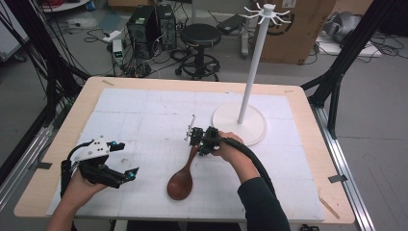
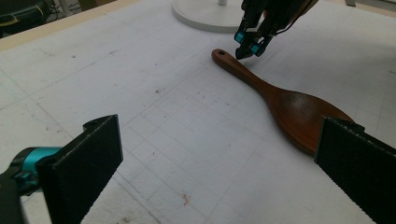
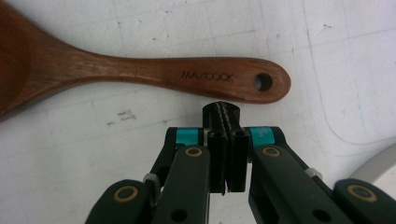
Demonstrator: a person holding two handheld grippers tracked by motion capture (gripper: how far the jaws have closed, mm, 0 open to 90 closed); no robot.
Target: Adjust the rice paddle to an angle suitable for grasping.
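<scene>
Left gripper [image 1: 126, 176] jaws wide apart, nothing between, wooden spoon [image 1: 182, 179] bowl just past its tips. Right gripper [image 3: 226, 114] jaws pressed together, empty, tips just beside the spoon handle end near the hanging hole [image 3: 263, 82]. Best bet: open right jaws, straddle handle squarely behind hole before closing. White hook stand [image 1: 239, 123] sits beyond

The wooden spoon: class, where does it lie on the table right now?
In the high view the wooden spoon lies flat on the white mat near the front centre, handle end beside the right gripper.
</scene>
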